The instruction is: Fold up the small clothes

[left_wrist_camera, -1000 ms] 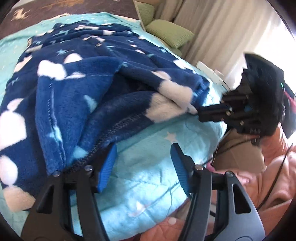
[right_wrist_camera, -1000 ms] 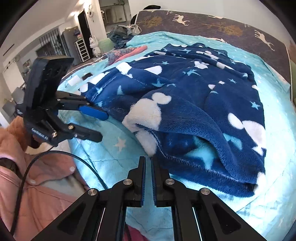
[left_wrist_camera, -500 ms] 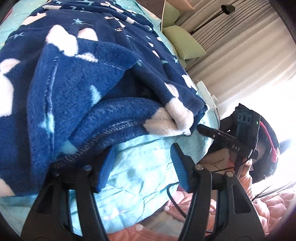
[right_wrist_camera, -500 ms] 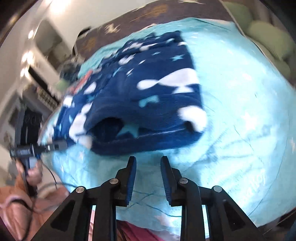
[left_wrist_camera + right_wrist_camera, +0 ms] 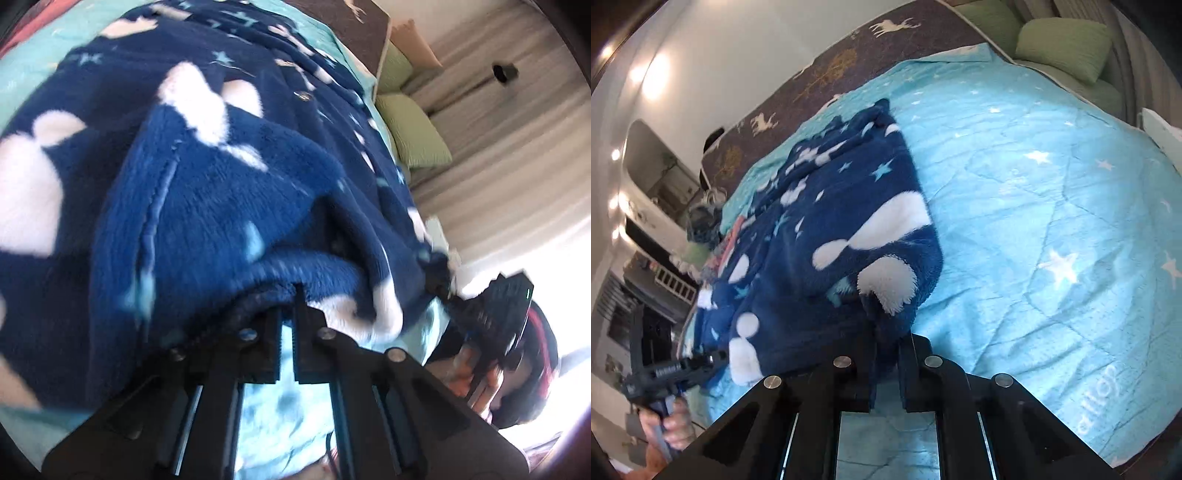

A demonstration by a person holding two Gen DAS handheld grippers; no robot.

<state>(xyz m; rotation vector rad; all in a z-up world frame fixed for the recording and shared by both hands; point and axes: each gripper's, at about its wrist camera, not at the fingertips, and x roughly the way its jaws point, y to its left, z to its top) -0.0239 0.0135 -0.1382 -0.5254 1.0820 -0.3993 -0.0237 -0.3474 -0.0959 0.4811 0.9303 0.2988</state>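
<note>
Both grippers have just clamped the near hem of the garment. A second ago the left gripper (image 5: pixel 287 295) stood with its jaws wide apart, the hem only brushing one blue pad; now the jaws are closed, with the dark stitched edge of the navy fleece garment (image 5: pixel 207 206) pinched between them. The right gripper (image 5: pixel 886 332) was shut on nothing a second back, parted half a second ago as it swung toward the garment's other corner, and is now closed on that corner, just under a white patch of the print.

Position of the garment: it lies bunched, partly doubled over, on the turquoise star-print bedspread (image 5: pixel 1052 229), nearer the foot of the bed. A snap fastener shows on its front in the left wrist view. The bedspread to its right, toward the green pillows (image 5: pixel 1063 44), is bare.

Left wrist view is blurred; depth of the bite on that side cannot be read exactly. In the right wrist view, the person's left hand (image 5: pixel 674 424) is seen gripping the other tool's handle.

Judgement: both near corners are now secured, so the approach step is finished. The garment can next be lifted and spread, or carried over into a fold. Risk: thick pile may slip if only the outer layer is caught.
</note>
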